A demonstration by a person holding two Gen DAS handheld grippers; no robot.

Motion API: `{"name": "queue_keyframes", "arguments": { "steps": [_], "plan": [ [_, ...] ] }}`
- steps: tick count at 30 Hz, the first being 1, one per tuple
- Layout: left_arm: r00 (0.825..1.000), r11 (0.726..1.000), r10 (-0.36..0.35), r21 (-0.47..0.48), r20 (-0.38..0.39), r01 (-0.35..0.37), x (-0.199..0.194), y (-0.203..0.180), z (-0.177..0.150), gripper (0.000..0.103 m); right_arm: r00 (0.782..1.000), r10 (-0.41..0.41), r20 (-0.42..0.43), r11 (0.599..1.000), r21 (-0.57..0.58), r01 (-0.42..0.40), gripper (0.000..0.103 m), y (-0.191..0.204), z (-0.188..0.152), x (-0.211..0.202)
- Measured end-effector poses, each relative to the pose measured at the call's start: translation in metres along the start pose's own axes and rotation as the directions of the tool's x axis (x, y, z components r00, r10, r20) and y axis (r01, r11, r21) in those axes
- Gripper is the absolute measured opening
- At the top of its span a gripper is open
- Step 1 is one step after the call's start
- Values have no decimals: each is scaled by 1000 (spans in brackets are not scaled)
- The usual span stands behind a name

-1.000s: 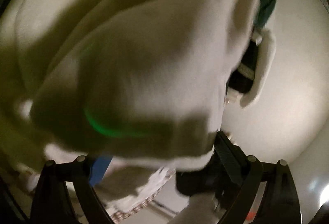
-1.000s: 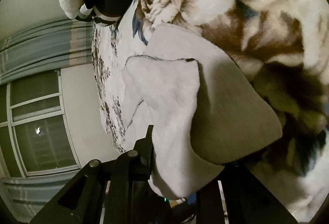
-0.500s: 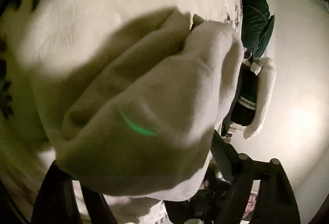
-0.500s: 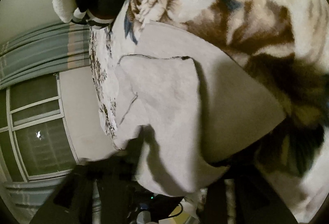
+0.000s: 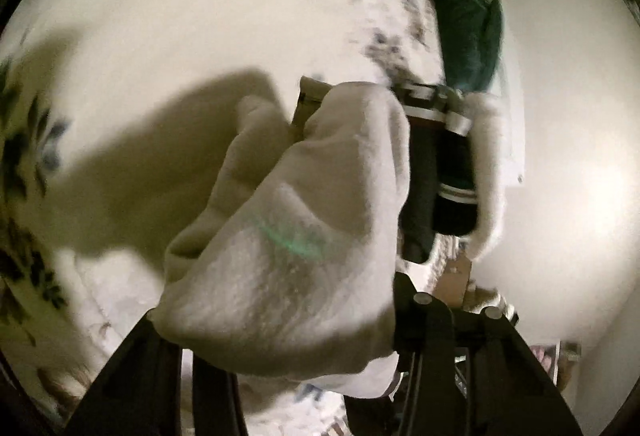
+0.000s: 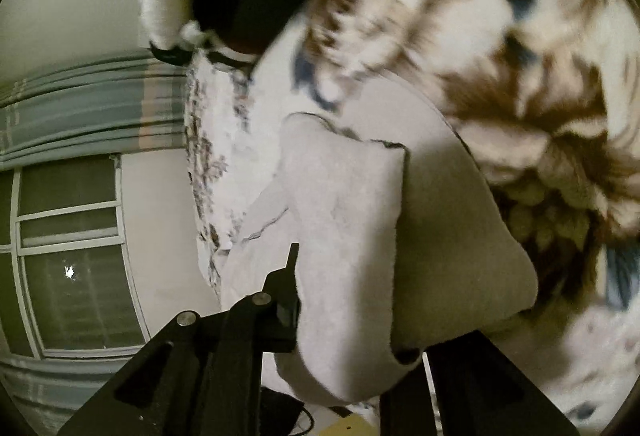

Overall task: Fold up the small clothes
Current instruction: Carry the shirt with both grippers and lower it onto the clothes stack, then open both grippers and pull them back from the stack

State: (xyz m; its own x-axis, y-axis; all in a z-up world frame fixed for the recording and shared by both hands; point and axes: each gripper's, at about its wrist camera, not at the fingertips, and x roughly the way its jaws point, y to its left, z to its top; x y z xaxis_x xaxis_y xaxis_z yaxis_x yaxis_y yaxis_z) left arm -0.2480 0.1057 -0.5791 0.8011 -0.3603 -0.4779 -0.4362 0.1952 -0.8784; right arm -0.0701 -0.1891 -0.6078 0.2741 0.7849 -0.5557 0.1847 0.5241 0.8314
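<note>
Since both grippers have carried the pale cloth (image 6: 352, 236) lower, it now hangs just above the flowered bedsheet (image 5: 240, 28). The left gripper (image 5: 280, 320) and right gripper (image 6: 360, 320) each stay clamped on it, so the fold can soon be laid down.

cream garment (image 5: 304, 236), brown-and-blue floral blanket (image 6: 520, 36).

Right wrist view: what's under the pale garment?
Under the pale garment lie a brown floral blanket and a white printed sheet. Whatever lies directly beneath its folded layers is covered.
</note>
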Motion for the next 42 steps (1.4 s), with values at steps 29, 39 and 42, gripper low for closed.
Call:
{"name": "queue_keyframes", "arguments": {
  "steps": [29, 39, 42],
  "plan": [
    [954, 856, -34, 484, -297, 181, 236, -320, 139, 42, 891, 37, 452, 992, -126, 23, 16, 226, 319, -29],
    [974, 748, 118, 663, -195, 43, 197, -322, 117, 98, 896, -124, 427, 985, -60, 165, 73, 198, 298, -39],
    [971, 617, 239, 777, -31, -127, 174, -332, 105, 103, 836, -267, 480, 929, -102, 356, 82, 227, 273, -56]
  ]
}}
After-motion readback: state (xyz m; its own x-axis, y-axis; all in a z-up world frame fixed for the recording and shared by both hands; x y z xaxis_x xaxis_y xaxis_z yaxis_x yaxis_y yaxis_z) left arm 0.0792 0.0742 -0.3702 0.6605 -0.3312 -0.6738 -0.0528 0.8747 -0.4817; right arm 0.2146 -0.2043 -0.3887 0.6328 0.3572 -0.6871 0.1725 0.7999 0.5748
